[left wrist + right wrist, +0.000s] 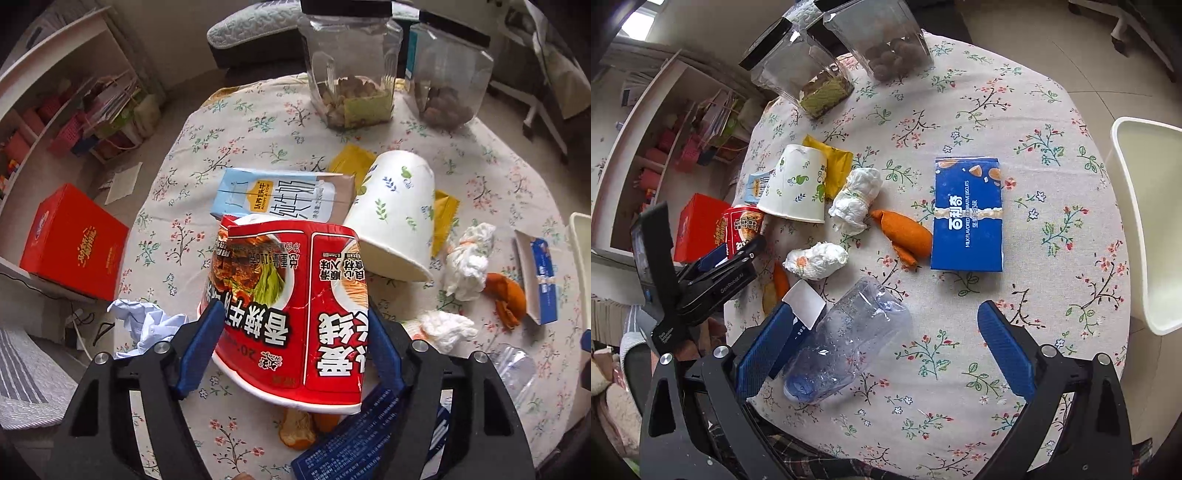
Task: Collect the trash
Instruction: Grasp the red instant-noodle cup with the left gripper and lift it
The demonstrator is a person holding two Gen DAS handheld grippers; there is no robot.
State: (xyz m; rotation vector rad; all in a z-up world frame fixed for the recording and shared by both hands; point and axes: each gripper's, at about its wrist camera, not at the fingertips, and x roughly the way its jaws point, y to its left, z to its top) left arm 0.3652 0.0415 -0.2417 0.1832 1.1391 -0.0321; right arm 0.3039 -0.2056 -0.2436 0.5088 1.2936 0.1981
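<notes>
left gripper [295, 343] clamps red noodle cup [291, 295]; right gripper [886, 354] gapes wide, empty.

Left gripper [295, 332] clamped, right gripper [886, 354] agape.

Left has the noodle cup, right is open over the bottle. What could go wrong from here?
1. The noodle cup is already crumpled between the left gripper fingers; it may buckle further and slip.
2. Swinging it out could hit the paper cup lying just behind.
3. The bottle lies against the right gripper's left finger, off centre; closing may push it away.
</notes>
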